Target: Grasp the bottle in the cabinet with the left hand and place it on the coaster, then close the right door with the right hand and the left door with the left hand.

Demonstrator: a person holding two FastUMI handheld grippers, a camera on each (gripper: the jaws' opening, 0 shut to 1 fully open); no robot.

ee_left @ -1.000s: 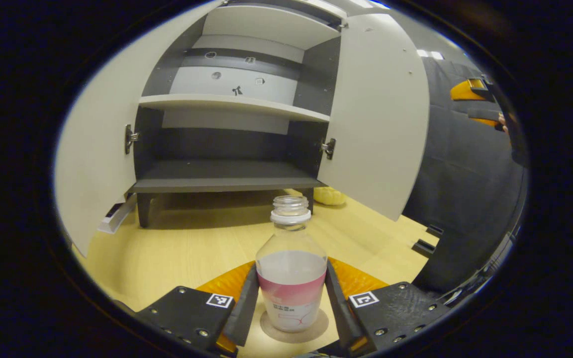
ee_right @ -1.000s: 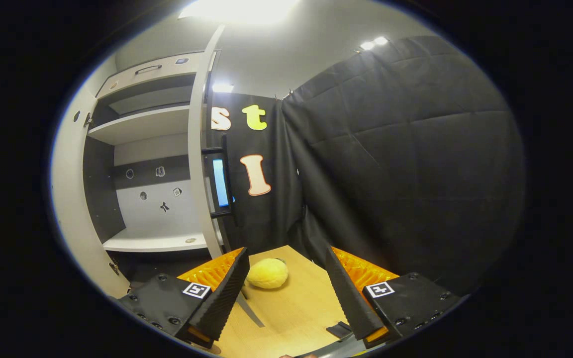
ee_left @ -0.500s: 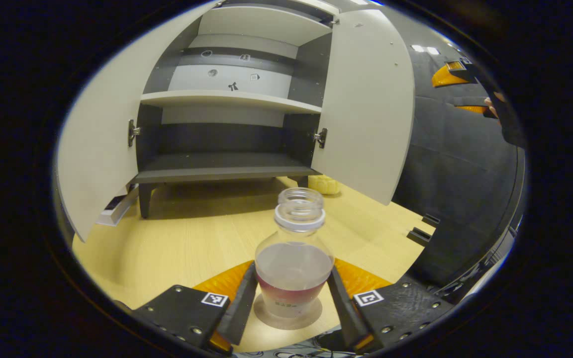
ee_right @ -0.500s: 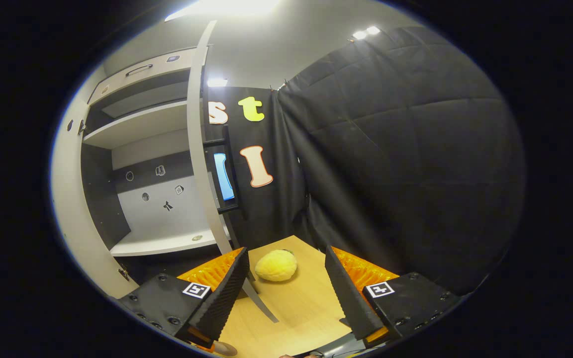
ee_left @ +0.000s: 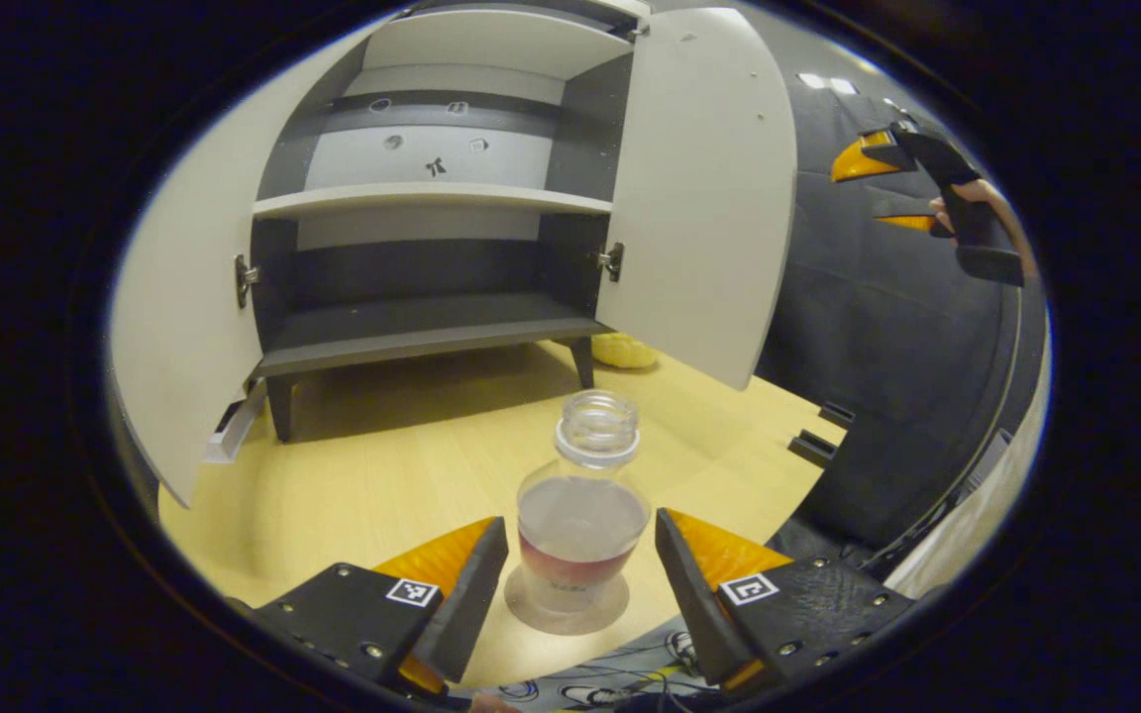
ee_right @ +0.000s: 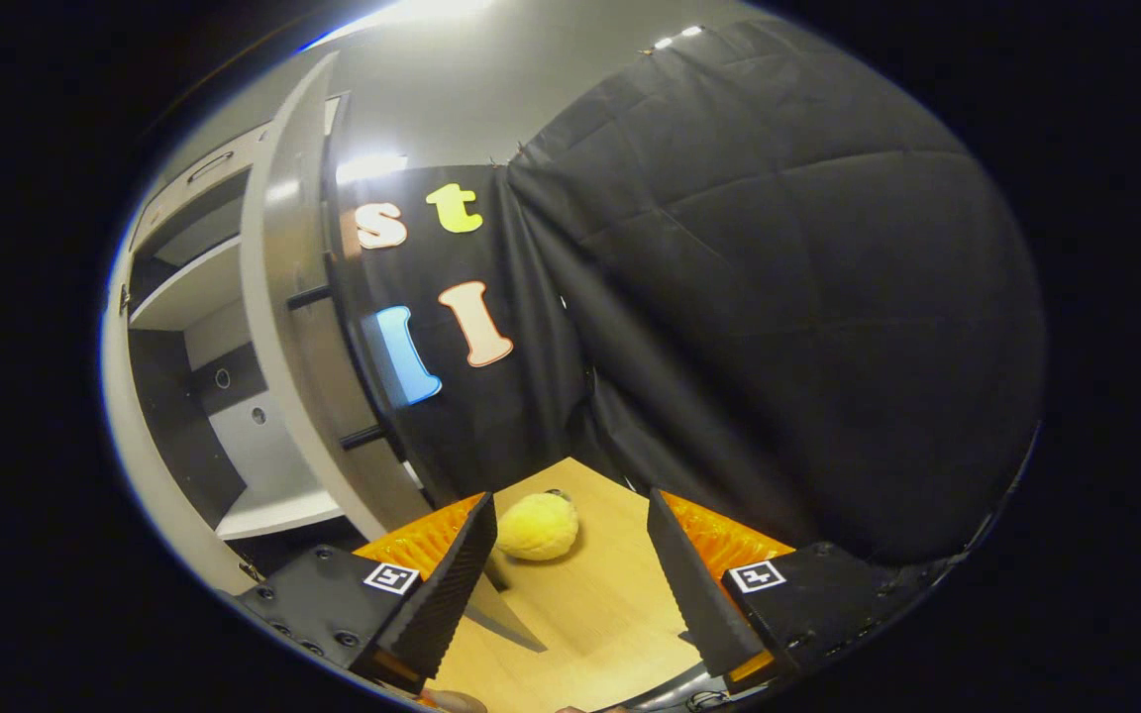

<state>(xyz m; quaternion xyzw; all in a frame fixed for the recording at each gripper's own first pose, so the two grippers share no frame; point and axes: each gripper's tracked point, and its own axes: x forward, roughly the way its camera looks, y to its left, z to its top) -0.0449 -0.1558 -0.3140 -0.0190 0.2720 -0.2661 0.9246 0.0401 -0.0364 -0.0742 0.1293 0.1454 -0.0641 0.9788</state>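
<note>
Wooden table [ee_left: 382, 475] beneath open cabinet [ee_left: 422, 327], black cloth wall [ee_right: 778, 297].

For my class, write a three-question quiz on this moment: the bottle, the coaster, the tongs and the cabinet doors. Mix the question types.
1. True or false: the left tongs are clamped on the bottle.
2. Multiple choice: the bottle stands on A) the cabinet shelf, B) the round coaster, C) the bare table.
3. Fill in: both cabinet doors, the right door and the left door, are ____.

Key: 1 false, the fingers stand apart from it on either side; 2 B; 3 open.
</note>
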